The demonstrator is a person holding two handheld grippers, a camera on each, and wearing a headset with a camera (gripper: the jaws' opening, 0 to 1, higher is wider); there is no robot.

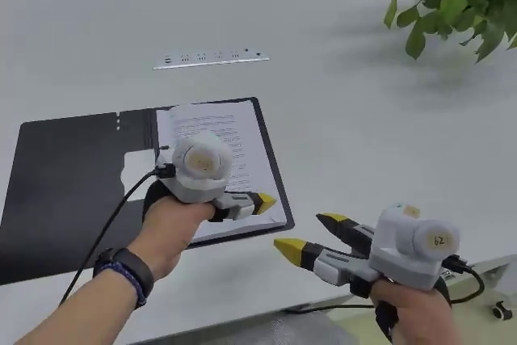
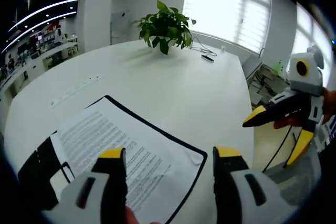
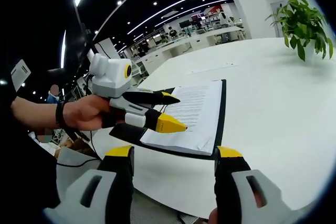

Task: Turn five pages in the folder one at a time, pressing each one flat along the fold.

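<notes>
Folder [image 1: 73, 191] open on bench [image 1: 363, 135] | left gripper [image 2: 169, 153] above printed page [image 1: 214, 123], fingers apart | right gripper [image 1: 307, 234] near right, fingers apart | no page lifted; turns done unclear

The left hand [image 1: 174, 220] grips the left gripper [image 1: 258, 200] from behind, with the forearm [image 1: 85, 306] reaching forward from the lower left; the jaws stand well apart, their yellow tips pointing to the person's right; the right hand [image 1: 414, 306] holds the right gripper [image 1: 310, 233] lower and nearer the body; its jaws are likewise spread, tips aimed left; the two grippers face each other, near but apart; both pairs of jaws are empty.
</notes>
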